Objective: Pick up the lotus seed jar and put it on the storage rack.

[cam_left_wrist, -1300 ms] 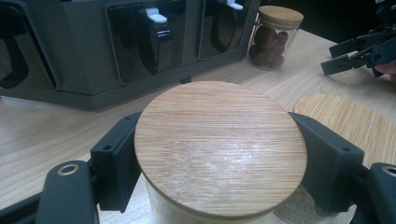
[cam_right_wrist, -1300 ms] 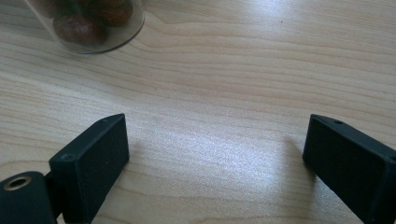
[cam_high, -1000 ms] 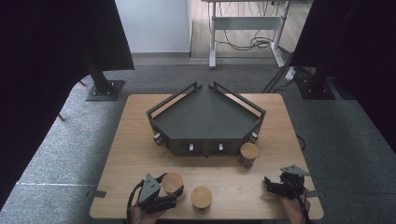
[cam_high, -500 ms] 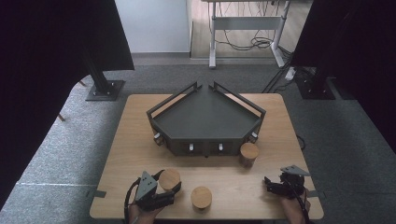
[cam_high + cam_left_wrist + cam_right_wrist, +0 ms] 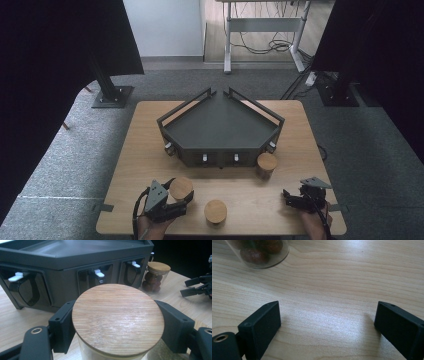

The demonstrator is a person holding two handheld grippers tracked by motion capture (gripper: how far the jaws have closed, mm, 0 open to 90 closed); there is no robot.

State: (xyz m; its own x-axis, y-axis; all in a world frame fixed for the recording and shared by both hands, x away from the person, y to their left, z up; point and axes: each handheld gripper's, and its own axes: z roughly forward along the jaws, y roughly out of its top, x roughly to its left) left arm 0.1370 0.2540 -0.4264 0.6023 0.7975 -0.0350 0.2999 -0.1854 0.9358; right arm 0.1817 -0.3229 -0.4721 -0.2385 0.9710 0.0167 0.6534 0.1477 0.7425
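**Left gripper clamping a wood-lidded glass jar at the table's near edge**

While the left gripper [image 5: 117, 340] is pressing its two black, blocky jaws against opposite sides of a glass jar [image 5: 117, 320], the jar is standing upright on the pale wooden table [image 5: 125, 165], its long axis running vertical and its lid facing up. The lid is a flat round disc of straight-grained bamboo-like wood, matte and slightly worn; the wall beneath it is showing clear glass. In the high view the same jar [image 5: 181, 188] is sitting near the table's front left, just ahead of the dark grey tray [image 5: 220, 125], an angular, five-sided piece with low rails and small white latches along its front face.

A second lidded jar [image 5: 215, 211] is standing near the front edge, between the two hands. A third jar [image 5: 155, 275], holding round dark-brown pieces, is standing just beside the tray's right front corner.

The right gripper [image 5: 327, 325] is hovering over bare, smooth-grained tabletop with its jaws spread wide and nothing between them.

No labels or writing are readable anywhere.
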